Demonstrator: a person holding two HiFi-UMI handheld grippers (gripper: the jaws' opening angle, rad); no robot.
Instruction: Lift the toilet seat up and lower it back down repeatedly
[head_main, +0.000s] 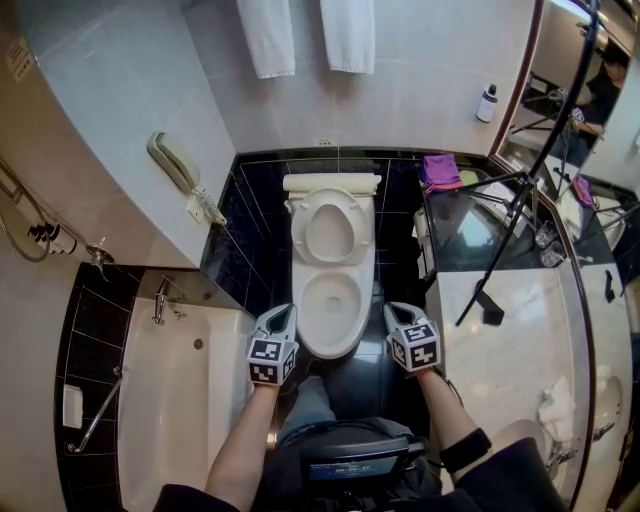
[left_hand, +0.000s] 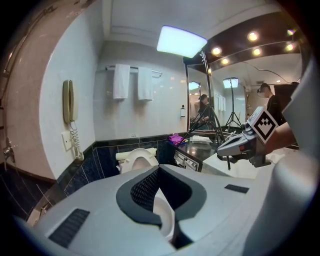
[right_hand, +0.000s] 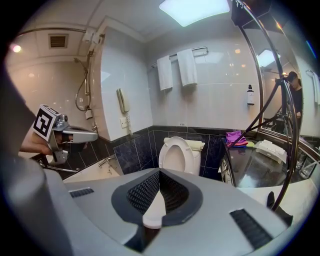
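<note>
Head view shows the toilet seat (head_main: 330, 198) raised, leaned back against the tank (head_main: 331, 183), with the bowl (head_main: 333, 343) left uncovered below it. The left gripper (head_main: 284, 312) and the right gripper (head_main: 396, 310) are held low at either side of the bowl's front rim, well apart from the seat, and nothing is touched by either. In the left gripper view and the right gripper view the jaws of each are seen pressed together with nothing caught between them; only the white of the toilet shows past the pads. The bathtub (head_main: 180, 400) lies to the left and the counter (head_main: 500, 330) to the right, neither being involved.

The lifting half of a cycle is judged to be done, and the lowering half is taken as the step in hand. For that, one gripper would need to be carried forward and up to the seat's top edge, the edge hooked or nudged away from the tank, and the seat then guided down gently so that it is not dropped onto the rim
</note>
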